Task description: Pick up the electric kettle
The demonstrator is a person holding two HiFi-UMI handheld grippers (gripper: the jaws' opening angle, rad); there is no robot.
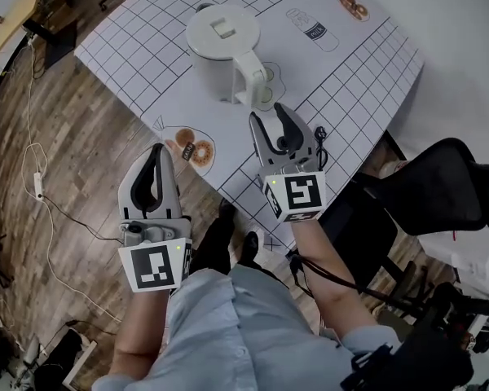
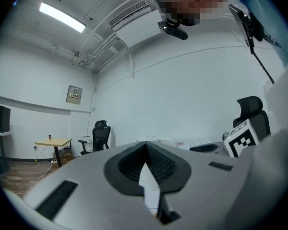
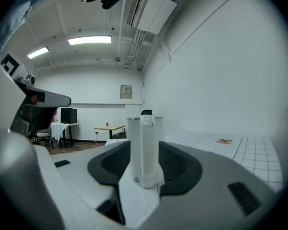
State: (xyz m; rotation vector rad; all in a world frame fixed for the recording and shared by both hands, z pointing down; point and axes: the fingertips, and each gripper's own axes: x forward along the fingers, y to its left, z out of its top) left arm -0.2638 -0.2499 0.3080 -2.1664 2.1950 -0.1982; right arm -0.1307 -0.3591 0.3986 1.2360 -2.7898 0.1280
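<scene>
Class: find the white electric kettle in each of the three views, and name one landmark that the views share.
Head view: kettle upper centre, on the grid-printed table.
Left gripper view: not in it.
Right gripper view: kettle dead centre, between the right gripper's open jaws.
Shared landmark: the grid-printed table, head and right gripper views.
</scene>
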